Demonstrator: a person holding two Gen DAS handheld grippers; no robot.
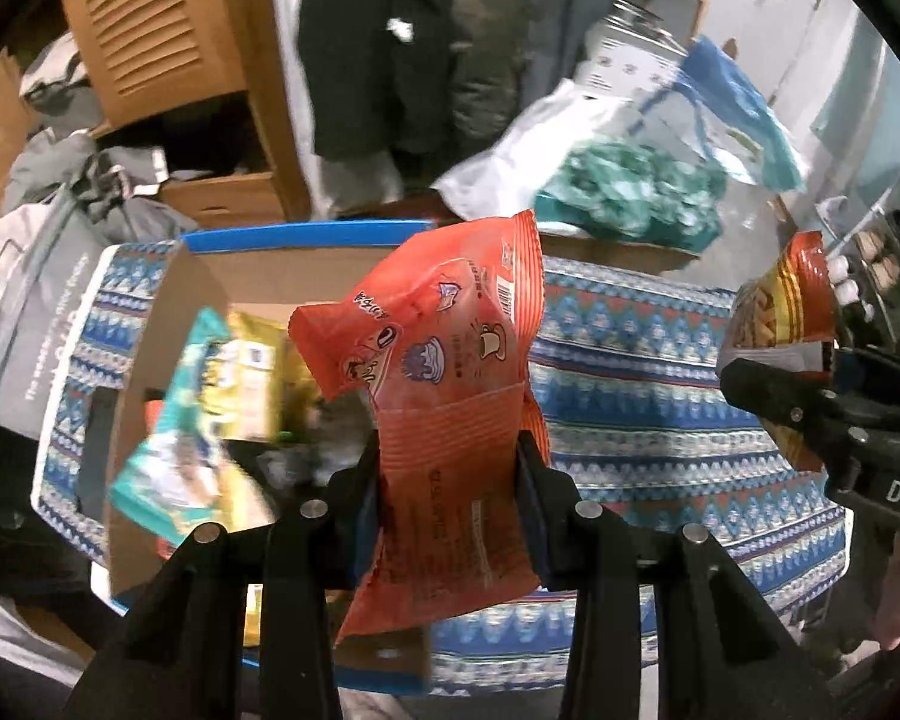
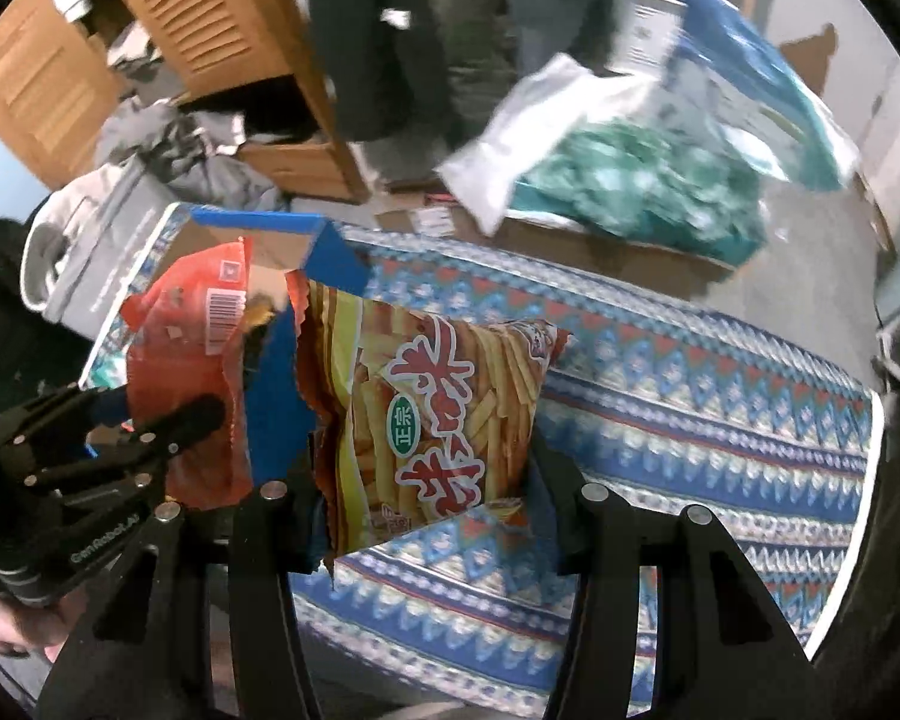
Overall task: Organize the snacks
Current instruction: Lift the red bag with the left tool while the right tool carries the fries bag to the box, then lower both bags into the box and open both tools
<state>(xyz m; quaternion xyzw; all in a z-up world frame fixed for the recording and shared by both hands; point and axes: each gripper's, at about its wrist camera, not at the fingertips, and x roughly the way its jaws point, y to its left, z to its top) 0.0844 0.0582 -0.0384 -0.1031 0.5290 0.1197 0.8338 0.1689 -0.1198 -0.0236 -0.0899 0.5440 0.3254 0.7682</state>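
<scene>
The left tool is clamped on an orange snack packet, its 2 fingers pressing the lower half of the packet from either side so the packet stands upright and slightly crumpled between them. That packet hangs in the air above the near right corner of an open cardboard box with blue-edged flaps. Inside the box lie other snacks: a teal packet leaning against the left wall and a yellow packet just behind it, both blurred.

The right tool is clamped on a bag of fry-shaped crisps, yellow and brown with red characters and a green oval mark on the front. The bag is held upright just to the right of the box's blue flap, over a bed covered by a blue patterned blanket. In the right wrist view the orange packet and the left tool show to the left of the box flap; in the left wrist view the crisp bag and the right tool show well to the right of the box.

Beyond the box, past the bed's far edge, a white plastic bag holding something teal rests on another carton, and a louvred wooden cabinet stands beyond the box to the left.
</scene>
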